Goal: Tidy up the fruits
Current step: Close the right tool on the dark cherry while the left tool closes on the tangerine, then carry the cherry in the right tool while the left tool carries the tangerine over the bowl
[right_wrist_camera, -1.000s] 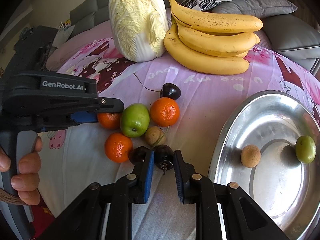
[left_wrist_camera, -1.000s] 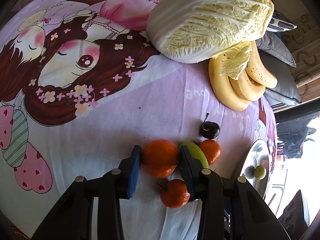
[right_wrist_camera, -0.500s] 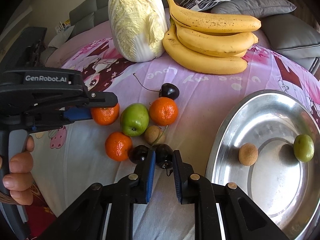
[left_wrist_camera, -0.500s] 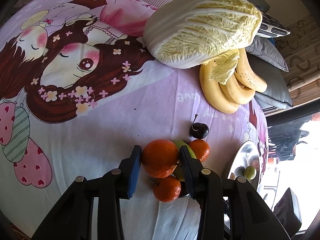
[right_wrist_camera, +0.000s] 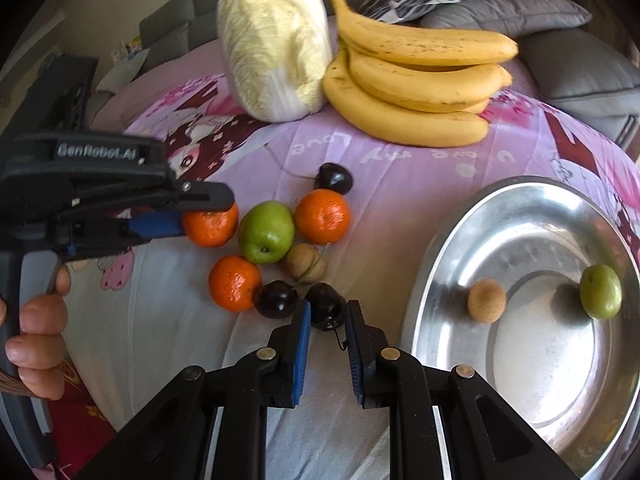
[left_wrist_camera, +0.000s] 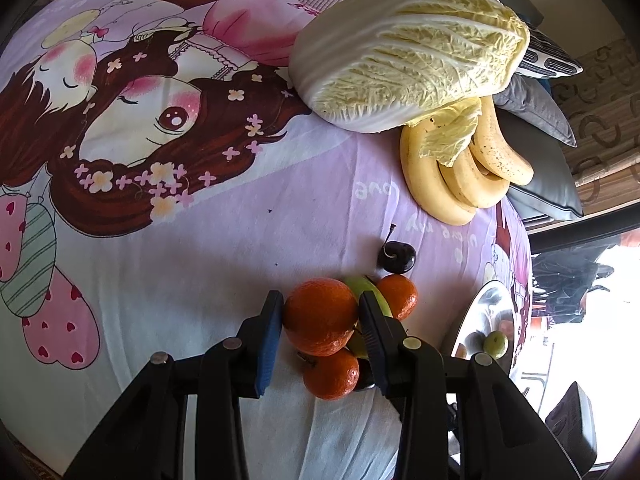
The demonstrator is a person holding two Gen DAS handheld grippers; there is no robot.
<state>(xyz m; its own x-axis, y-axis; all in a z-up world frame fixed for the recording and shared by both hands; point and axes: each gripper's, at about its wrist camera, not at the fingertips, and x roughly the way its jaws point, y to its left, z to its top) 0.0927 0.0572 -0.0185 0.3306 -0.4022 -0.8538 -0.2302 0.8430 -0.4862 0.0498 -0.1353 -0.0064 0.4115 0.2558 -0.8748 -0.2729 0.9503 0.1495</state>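
We are mid-pick with both tools: the left tool (left_wrist_camera: 320,316) is clamped on a tangerine (left_wrist_camera: 320,314), the right tool (right_wrist_camera: 326,312) seemingly pinches a dark cherry (right_wrist_camera: 325,305) on the bed. Next we lift both clear and carry them to the steel bowl (right_wrist_camera: 460,240).

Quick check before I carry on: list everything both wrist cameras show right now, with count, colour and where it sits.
Tangerines: three, orange; one in the left gripper, two on the sheet.
Green apple: one, among the tangerines.
Cherries: three, dark; one in the right gripper, one beside it, one behind the tangerines.
Brown fruit: two; one by the apple, one in the basin.
Small green fruit: one, in the basin.
Basin: one, steel, right side.
Bananas: one yellow bunch, at the back.
Cabbage: one, pale, beside the bananas.
Sheet: pink, cartoon print.
Cushions: grey, behind.
Left gripper: shut on a tangerine.
Right gripper: shut on a cherry.
Hand: holds the left gripper.
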